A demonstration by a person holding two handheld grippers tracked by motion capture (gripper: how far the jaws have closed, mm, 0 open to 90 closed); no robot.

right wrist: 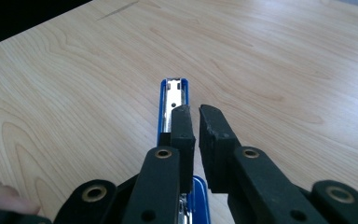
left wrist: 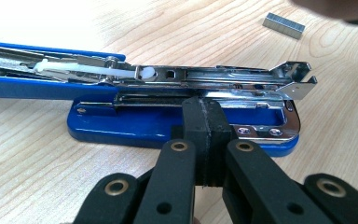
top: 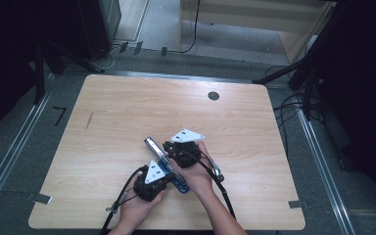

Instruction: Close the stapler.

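The work in hand is loading a blue stapler (left wrist: 177, 126) that lies opened on the wooden table (top: 127, 107), near the edge at the person's side. Its blue cover is swung back, and the bright metal magazine channel (left wrist: 223, 79) is exposed above the base.

The left gripper (left wrist: 208, 116) has its jaws pressed together with nothing between them — the tips bear against the stapler base, apparently steadying it. The right gripper (right wrist: 196, 128) hovers over the swung-back cover (right wrist: 175, 88); its jaws stand a narrow gap apart and pinch nothing.

A strip of staples (left wrist: 284, 24) lies on the table beyond the nose of the stapler, apart from it. Judged from this layout, the strip is not yet loaded. The next move calls for the right gripper to pinch the strip by its long sides and seat it level in the magazine channel — then close the cover.

No brand, label or writing can be read on the stapler or the grippers.
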